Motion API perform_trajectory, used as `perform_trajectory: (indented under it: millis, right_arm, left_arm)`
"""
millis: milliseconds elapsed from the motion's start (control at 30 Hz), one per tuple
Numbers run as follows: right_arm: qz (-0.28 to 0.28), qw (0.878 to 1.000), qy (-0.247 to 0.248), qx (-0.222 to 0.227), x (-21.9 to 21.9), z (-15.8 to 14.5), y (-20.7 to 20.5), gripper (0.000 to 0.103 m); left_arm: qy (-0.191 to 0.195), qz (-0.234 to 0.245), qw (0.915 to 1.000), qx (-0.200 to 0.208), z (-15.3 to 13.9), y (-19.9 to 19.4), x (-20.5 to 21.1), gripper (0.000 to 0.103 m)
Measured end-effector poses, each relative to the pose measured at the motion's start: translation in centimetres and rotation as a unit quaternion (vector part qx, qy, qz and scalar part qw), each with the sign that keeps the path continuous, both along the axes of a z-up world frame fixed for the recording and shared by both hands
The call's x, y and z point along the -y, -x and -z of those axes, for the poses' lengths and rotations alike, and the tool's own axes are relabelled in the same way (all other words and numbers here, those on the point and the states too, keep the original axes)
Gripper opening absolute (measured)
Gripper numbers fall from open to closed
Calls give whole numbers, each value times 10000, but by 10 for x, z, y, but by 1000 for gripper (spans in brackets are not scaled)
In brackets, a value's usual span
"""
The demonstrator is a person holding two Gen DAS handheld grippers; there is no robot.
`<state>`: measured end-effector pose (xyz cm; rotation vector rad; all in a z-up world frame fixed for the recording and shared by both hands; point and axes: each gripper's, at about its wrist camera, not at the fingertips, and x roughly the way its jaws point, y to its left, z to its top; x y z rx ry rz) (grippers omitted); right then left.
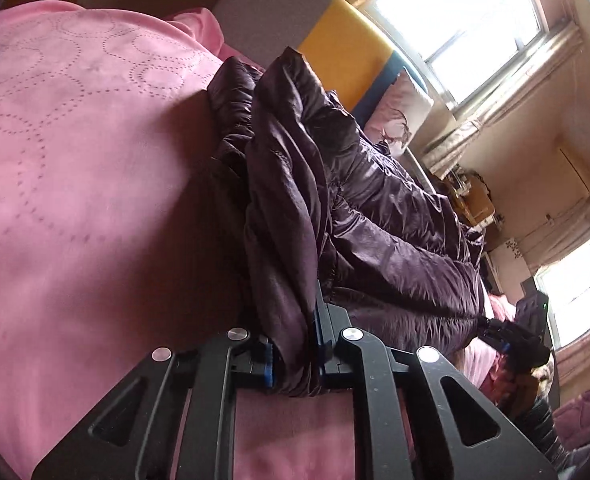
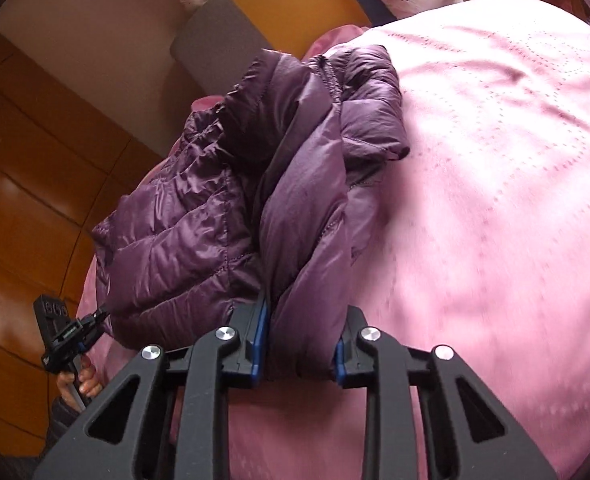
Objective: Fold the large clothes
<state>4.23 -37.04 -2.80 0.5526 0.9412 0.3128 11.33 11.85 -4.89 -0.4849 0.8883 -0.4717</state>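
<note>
A dark purple quilted puffer jacket (image 1: 375, 216) lies bunched on a pink bedspread (image 1: 75, 168). My left gripper (image 1: 295, 356) is shut on a thick fold of one edge, with cloth filling the gap between its blue pads. In the right wrist view the same jacket (image 2: 183, 224) rises from my right gripper (image 2: 299, 350), which is shut on a padded fold of another edge. Each camera sees the other gripper at the jacket's far end: the right gripper (image 1: 511, 340) and the left gripper (image 2: 71, 336), held by a hand (image 2: 83, 384).
The pink bedspread (image 2: 495, 184) stretches wide to the right of the jacket. A yellow and grey headboard (image 1: 335, 40) and a patterned pillow (image 1: 399, 112) stand behind. Bright windows (image 1: 455, 12) and a wooden wardrobe (image 2: 27, 184) border the bed.
</note>
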Motion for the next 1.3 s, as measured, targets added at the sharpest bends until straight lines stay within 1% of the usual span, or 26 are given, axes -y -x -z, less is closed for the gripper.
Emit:
perform_trajectory:
  millis: [133,167,233,267,300,333,367,400,433,500,567,600,633,667,700,767,833,900,933,967,1000,1033,1067,1133,1200,1300]
  right_arm:
    - [-321,9993,170,-52,1,-10,30,23]
    - [-381,9990,226,-82,1,-11,39,25]
    - [-441,9979,467,-122,2,-17,55,37]
    - [-387,9972,635,-115,2,-21,62,50]
    - [-313,9963,802,-35,3,-28,67,57]
    - [-237,9949,976,105,4,-37,71,57]
    - [-158,9925,1176,300,4,-47,74,57]
    - [-97,9903,1290,500,0,-59,75,57]
    - [-45,9885,1355,673,-4,-68,69,57]
    - [-85,9810,1638,1038,-17,-82,65,56]
    - [-233,9704,2038,1275,-46,-88,50,55]
    - [-297,9667,2191,1291,-53,-88,43,54]
    - [-349,9629,2343,1295,-62,-83,33,54]
    - [-385,9586,2520,1272,-71,-78,27,52]
    - [-423,9542,2730,1144,-78,-69,15,51]
    - [-468,9502,2951,884,-88,-51,-8,48]
    - [-527,9499,3014,636,-90,-30,-26,40]
    - [-523,9541,2900,529,-92,-19,-36,26]
    - [-508,9544,2894,532,-92,-16,-35,22]
    - [-483,9532,2934,550,-92,-15,-34,15]
    - [-446,9506,3016,589,-93,-16,-30,10]
    - [-433,9479,3090,651,-95,-18,-26,9]
    - [-430,9451,3159,719,-98,-19,-23,8]
    - [-421,9405,3261,852,-98,-21,-11,7]
    - [-371,9426,3191,911,-99,-26,0,7]
    - [-274,9448,3075,1098,-92,-44,18,7]
  left_arm:
    - [6,162,9998,-139,-3,41,-6,13]
    - [28,177,9996,-196,-4,56,-9,13]
    - [-115,189,9995,-232,-7,76,-8,17]
    - [-417,69,9989,-206,-11,89,-8,24]
    - [-697,-37,9975,-146,-14,97,-9,30]
    - [-1014,-160,9947,-53,-20,103,-9,44]
    - [-1348,-372,9901,136,-30,107,-10,58]
    - [-1422,-485,9882,307,-38,109,-11,58]
    - [-1356,-528,9883,454,-46,110,-13,58]
    - [-1026,-505,9906,748,-63,105,-11,58]
    - [-910,-358,9904,978,-72,99,-1,58]
    - [-933,-256,9896,1062,-72,93,5,58]
    - [-1005,-18,9883,1147,-73,84,17,58]
    - [-1132,76,9865,1184,-73,78,27,58]
    - [-1292,170,9845,1175,-69,68,38,58]
    - [-1424,392,9838,1018,-58,55,50,58]
    - [-1546,442,9837,806,-47,38,59,58]
    - [-1613,599,9833,596,-32,24,65,58]
    - [-1595,616,9838,536,-28,22,66,56]
    - [-1617,663,9836,451,-22,19,67,37]
    - [-1761,650,9811,474,-19,22,68,20]
    - [-1865,623,9789,557,-18,25,67,15]
    - [-1776,637,9802,599,-19,29,64,6]
    - [-1765,590,9799,718,-21,37,59,4]
    - [-1729,511,9796,883,-28,49,55,3]
    - [-1564,382,9801,1164,-49,64,50,3]
